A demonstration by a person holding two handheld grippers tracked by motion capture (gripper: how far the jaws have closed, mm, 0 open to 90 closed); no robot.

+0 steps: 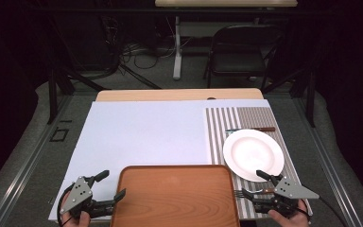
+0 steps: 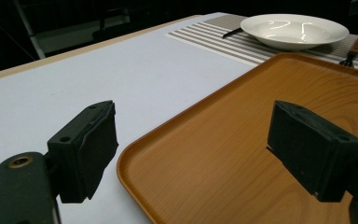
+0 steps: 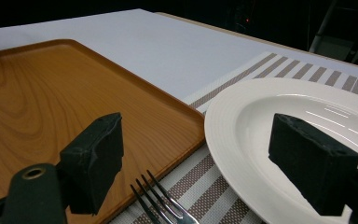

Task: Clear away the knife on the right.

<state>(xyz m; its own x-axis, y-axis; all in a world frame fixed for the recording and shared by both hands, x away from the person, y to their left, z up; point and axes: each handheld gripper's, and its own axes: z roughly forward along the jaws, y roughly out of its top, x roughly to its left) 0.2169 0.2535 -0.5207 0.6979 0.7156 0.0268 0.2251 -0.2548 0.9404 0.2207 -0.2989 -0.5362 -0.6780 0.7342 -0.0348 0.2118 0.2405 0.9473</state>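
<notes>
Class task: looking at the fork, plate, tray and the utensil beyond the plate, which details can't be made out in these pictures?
- Fork: handle cut off by the right gripper view's bottom edge; in the high view, hidden under the right gripper.
- Utensil beyond the plate: too small to identify.
- Tray: near edge cut off, high view.

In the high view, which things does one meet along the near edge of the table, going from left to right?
Left gripper → wooden tray → fork → right gripper.
</notes>
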